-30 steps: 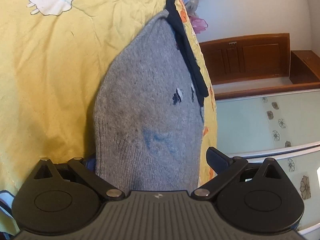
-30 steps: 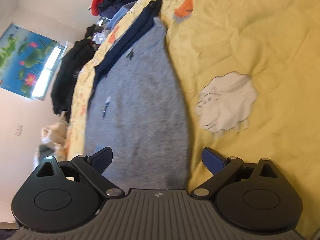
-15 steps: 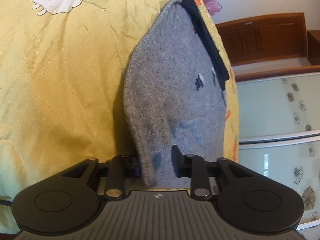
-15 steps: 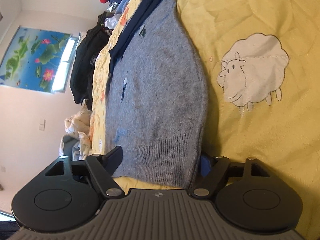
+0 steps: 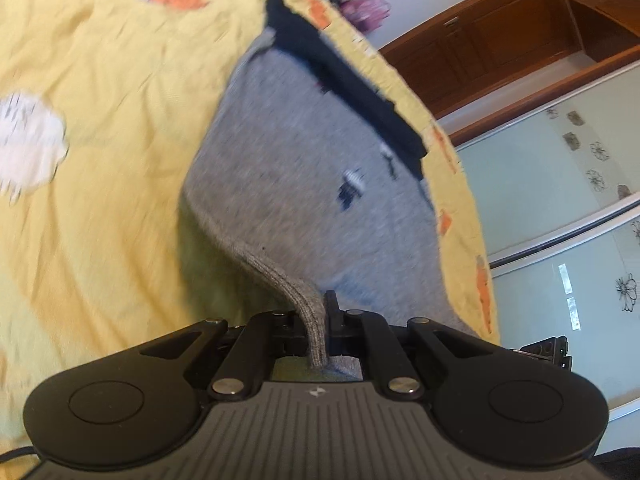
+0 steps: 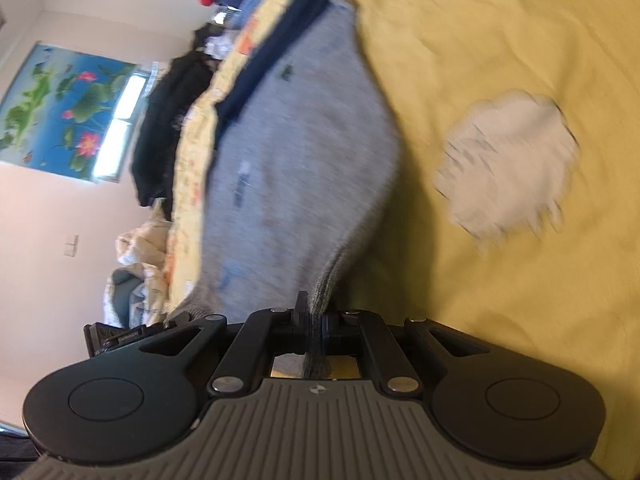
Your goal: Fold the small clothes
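A small grey knit sweater (image 5: 304, 184) with a navy collar (image 5: 352, 100) lies on a yellow bedspread (image 5: 112, 128). My left gripper (image 5: 318, 320) is shut on one corner of its ribbed hem, which is lifted off the bed. In the right wrist view the same grey sweater (image 6: 296, 168) stretches away from my right gripper (image 6: 314, 320), shut on the other hem corner. The other gripper's black edge (image 6: 120, 334) shows at the left of the right wrist view. Both views are motion-blurred.
The bedspread (image 6: 500, 40) carries a white sheep print (image 6: 508, 160) and orange carrot prints. A pile of dark and red clothes (image 6: 172, 120) sits at the bed's far edge. Wooden cabinets (image 5: 500, 36) and pale sliding doors (image 5: 560, 200) stand beyond the bed.
Both grippers went from open astride the hem to shut on its corners. The left one has risen and rolled, lifting its corner off the bed.
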`<move>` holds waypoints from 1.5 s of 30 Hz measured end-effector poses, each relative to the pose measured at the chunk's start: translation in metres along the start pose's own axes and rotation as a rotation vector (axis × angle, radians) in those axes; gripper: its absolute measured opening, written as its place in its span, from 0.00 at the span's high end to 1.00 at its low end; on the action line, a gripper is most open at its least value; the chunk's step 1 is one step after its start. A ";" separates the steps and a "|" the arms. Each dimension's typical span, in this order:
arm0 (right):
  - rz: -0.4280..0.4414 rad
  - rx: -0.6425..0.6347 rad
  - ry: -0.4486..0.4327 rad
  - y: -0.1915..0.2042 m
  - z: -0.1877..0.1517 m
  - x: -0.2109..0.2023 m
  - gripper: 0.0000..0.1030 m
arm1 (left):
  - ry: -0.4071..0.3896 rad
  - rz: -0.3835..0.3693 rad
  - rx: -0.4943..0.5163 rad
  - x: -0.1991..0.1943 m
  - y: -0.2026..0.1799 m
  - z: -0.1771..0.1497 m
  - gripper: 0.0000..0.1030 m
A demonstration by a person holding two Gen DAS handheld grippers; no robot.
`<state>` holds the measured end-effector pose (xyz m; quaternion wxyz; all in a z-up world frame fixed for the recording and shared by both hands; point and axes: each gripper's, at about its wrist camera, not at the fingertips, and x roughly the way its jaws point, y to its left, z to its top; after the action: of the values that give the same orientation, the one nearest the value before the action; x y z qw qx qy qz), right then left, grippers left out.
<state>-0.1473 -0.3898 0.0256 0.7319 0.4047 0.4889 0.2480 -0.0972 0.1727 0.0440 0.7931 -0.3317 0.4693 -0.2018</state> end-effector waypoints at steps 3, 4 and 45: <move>0.042 -0.045 -0.040 0.017 0.017 -0.008 0.87 | -0.036 -0.023 0.018 -0.007 -0.013 0.017 0.95; 0.056 -0.060 -0.054 0.022 0.024 -0.011 0.87 | -0.053 -0.035 0.026 -0.009 -0.017 0.023 0.95; 0.008 0.094 -0.418 -0.015 0.377 0.157 0.18 | -0.361 0.226 -0.121 0.190 -0.007 0.346 0.15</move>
<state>0.2604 -0.4108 0.0055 0.7967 0.4829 0.3360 0.1388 0.2974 0.1643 0.0502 0.8604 -0.3547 0.3653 -0.0205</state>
